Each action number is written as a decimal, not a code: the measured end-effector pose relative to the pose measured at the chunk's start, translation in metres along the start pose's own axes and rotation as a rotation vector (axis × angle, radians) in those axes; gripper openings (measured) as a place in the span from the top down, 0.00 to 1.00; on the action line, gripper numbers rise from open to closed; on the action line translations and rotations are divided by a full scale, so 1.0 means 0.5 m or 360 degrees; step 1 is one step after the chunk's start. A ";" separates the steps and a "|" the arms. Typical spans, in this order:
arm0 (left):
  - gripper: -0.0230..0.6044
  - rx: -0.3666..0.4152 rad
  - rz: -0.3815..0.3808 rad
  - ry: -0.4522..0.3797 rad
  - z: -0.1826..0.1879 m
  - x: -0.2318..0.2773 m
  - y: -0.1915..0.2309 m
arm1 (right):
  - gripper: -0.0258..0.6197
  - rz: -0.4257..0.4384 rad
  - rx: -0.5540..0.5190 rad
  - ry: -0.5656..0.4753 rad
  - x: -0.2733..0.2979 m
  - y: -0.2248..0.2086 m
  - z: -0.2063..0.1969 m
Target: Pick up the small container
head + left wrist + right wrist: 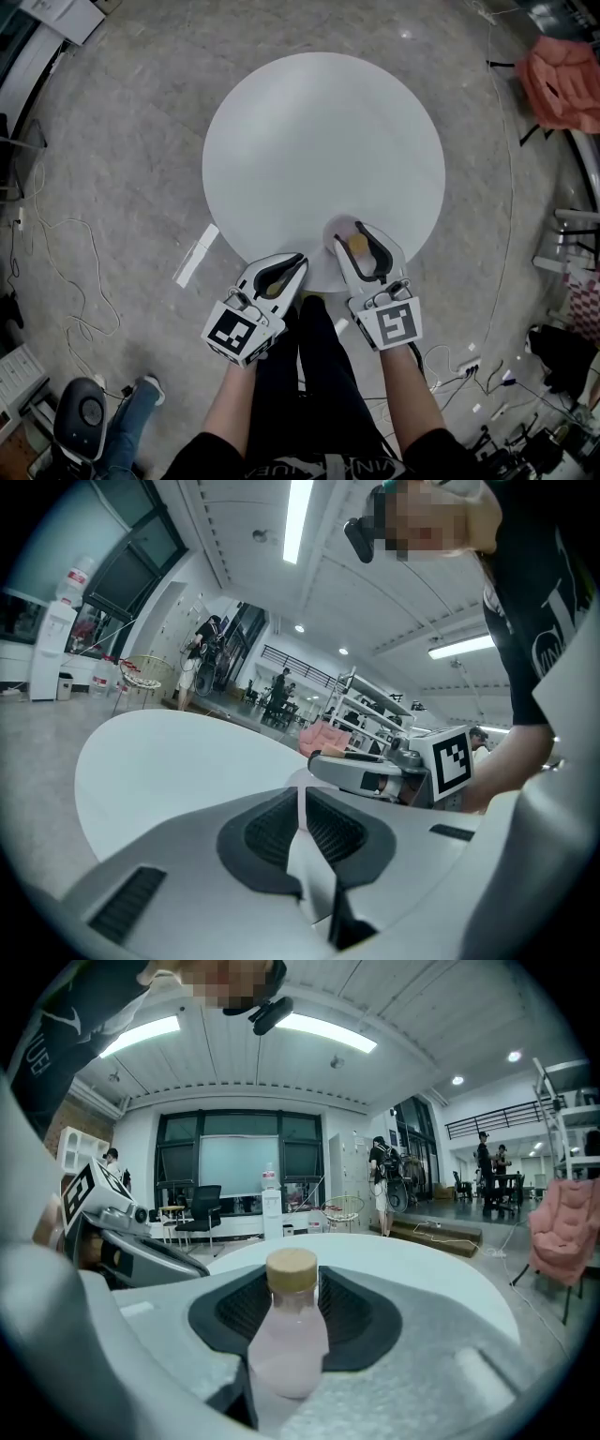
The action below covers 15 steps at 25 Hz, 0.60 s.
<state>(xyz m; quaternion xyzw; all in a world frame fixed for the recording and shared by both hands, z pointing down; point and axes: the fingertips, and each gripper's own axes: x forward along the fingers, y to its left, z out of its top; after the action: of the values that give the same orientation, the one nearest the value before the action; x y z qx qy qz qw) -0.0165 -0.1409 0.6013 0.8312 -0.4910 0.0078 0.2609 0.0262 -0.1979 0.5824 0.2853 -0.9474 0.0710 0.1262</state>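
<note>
The small container (pixel 357 243) is a pale pink bottle with a tan cap, standing upright near the front edge of the round white table (pixel 319 141). My right gripper (pixel 359 239) is shut on it, its dark pads pressing both sides of the bottle (pixel 288 1335) below the cap. In the right gripper view the cap rises just above the pads of the right gripper (pixel 292 1288). To the left, my left gripper (pixel 296 261) rests at the table's front edge, about a hand's width from the bottle. Its pads meet with nothing between them (pixel 302 803).
A white strip (pixel 195 255) lies on the concrete floor left of the table. Cables trail across the floor on both sides. A pink cloth (pixel 562 80) hangs over a stand at the far right. Someone's shoe (pixel 145 389) and a black device (pixel 84 412) sit at the lower left.
</note>
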 end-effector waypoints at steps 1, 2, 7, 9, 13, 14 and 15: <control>0.92 -0.0003 0.0003 -0.0006 -0.001 0.000 0.000 | 0.72 -0.0002 -0.0002 -0.0006 -0.001 -0.001 0.001; 0.92 -0.0003 0.0001 -0.0009 0.000 -0.001 -0.001 | 0.73 -0.0001 -0.0013 -0.0010 -0.002 0.000 0.002; 0.92 0.0008 -0.0005 -0.0008 0.002 -0.005 -0.001 | 0.75 0.0016 -0.0043 0.0004 -0.003 0.001 0.002; 0.92 0.0010 0.0001 -0.0013 0.004 -0.007 -0.001 | 0.75 0.0014 -0.0033 -0.0001 -0.004 -0.001 0.005; 0.92 0.0017 -0.0004 -0.0018 0.011 -0.008 0.001 | 0.75 0.0009 -0.0005 0.0004 -0.004 -0.009 0.009; 0.92 0.0018 -0.0001 -0.0018 0.013 -0.008 0.002 | 0.75 0.0008 0.0000 0.0002 -0.005 -0.011 0.012; 0.92 0.0019 0.0004 -0.0017 0.014 -0.008 0.003 | 0.75 0.0006 0.0000 0.0003 -0.006 -0.013 0.015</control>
<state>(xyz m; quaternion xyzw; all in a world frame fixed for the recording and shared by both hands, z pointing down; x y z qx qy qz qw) -0.0214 -0.1412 0.5948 0.8321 -0.4934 0.0065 0.2534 0.0307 -0.2034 0.5749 0.2834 -0.9479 0.0715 0.1269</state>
